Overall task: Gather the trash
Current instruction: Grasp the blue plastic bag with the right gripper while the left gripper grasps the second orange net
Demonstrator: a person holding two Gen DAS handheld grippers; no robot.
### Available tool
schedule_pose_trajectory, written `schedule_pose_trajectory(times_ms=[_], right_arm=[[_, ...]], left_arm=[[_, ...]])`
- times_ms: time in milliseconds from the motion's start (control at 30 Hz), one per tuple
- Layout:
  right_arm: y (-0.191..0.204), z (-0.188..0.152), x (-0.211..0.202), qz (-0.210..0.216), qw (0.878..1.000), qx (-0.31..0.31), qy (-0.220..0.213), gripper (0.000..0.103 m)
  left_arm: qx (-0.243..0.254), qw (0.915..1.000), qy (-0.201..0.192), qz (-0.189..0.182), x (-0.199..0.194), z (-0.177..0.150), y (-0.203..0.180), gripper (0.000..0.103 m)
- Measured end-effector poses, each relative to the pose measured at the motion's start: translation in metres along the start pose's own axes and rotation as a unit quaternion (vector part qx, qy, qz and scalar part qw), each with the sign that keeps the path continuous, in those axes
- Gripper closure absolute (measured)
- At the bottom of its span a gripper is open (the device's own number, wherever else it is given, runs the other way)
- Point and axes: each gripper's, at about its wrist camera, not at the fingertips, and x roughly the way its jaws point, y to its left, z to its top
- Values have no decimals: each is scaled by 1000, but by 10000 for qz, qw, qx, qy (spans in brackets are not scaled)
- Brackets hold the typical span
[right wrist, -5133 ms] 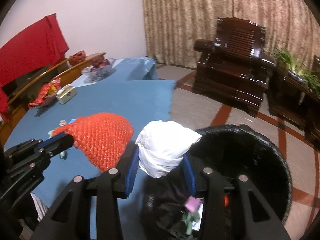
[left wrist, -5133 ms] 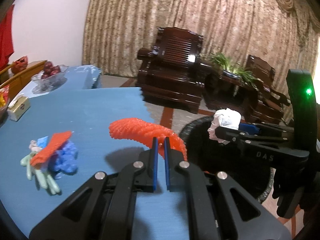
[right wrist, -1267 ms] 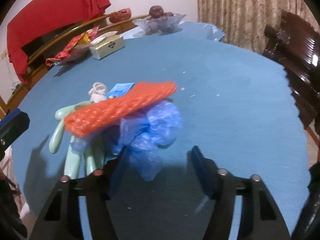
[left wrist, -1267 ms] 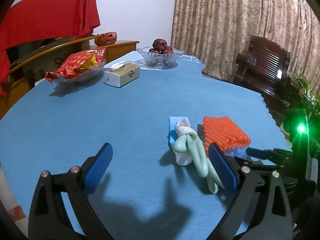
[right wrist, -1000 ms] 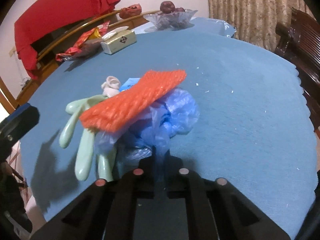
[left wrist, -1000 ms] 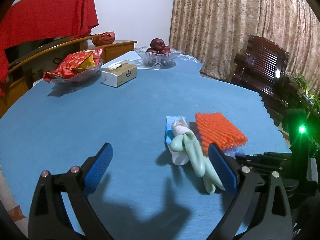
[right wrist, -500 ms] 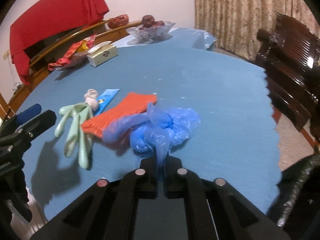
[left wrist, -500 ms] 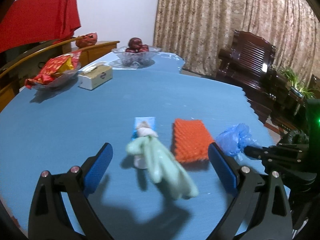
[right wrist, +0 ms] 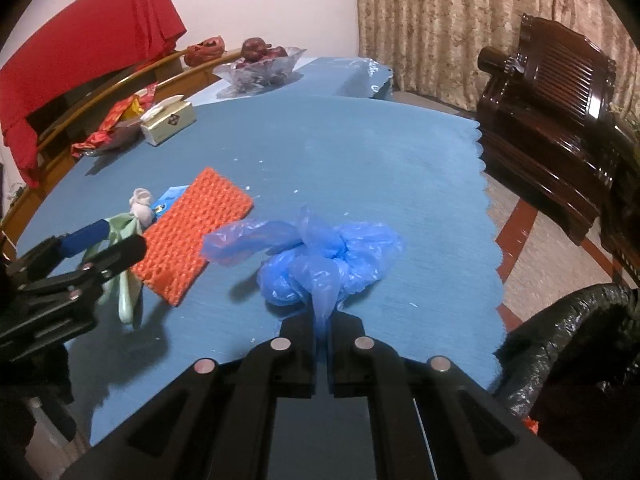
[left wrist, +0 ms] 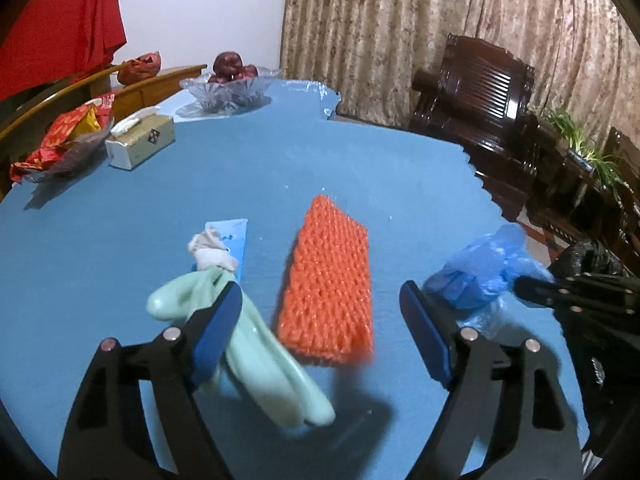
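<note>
While the right gripper [right wrist: 322, 320] pinches crumpled blue bag [right wrist: 328, 256], left gripper [left wrist: 320, 320] closes, seemingly empty.

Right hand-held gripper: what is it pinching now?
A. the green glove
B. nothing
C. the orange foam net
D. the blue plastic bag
D: the right hand-held gripper has its jaws shut on a twist of the blue plastic bag, while the orange foam net and the green glove lie apart from it on the table.

Home living rm; carved wood armchair [left wrist: 476, 92], curtains [left wrist: 400, 12] (floor-length), fruit bowl [left wrist: 228, 88]
</note>
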Motion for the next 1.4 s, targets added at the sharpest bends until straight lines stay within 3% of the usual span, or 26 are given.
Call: schedule_pose_trajectory(times_ms=[167, 267, 367, 433, 533, 733, 867, 933, 967, 1033, 1067, 1400], right_arm=[[-2, -2, 2, 1, 10000, 65, 27, 100], [-1, -3, 2, 2, 10000, 86, 36, 100], [-3, -3, 2, -2, 9999, 112, 42, 100], [-3, -4, 3, -6, 9999, 142, 51, 100], [-5, -5, 2, -10, 9998, 174, 56, 100], [-6, -8, -1, 11, 9997, 225, 45, 100], [-7, -8, -6, -17, 9997, 231, 2, 100], [-11, -8, -8, -68, 9997, 248, -8, 100], [-12, -8, -9, -87, 9996, 257, -19, 100], [-17, -6, -11, -124, 9995, 297, -37, 100], [-19, -6, -12, -136, 9994, 304, -41, 100], [-36, -8, -10, -279, 9987, 424, 22, 100]], left_arm=[[103, 9999, 132, 1, 18, 2, -6, 32], [203, 9994, 279, -75, 29, 1, -12, 43], [314, 9987, 358, -155, 33, -1, -19, 58], [371, 9983, 397, -197, 33, -2, -22, 81], [419, 9983, 356, -210, 27, -7, -25, 93], [442, 9986, 108, -257, 1, -11, -31, 99], [526, 9978, 37, -396, -11, -14, -42, 100], [525, 9978, 47, -400, -9, -15, -47, 94], [512, 9978, 77, -425, -6, -14, -49, 89], [438, 9980, 94, -438, 1, -12, -52, 57], [415, 9981, 91, -442, 5, -11, -53, 54], [763, 9956, 481, -271, 57, 1, -73, 44]])
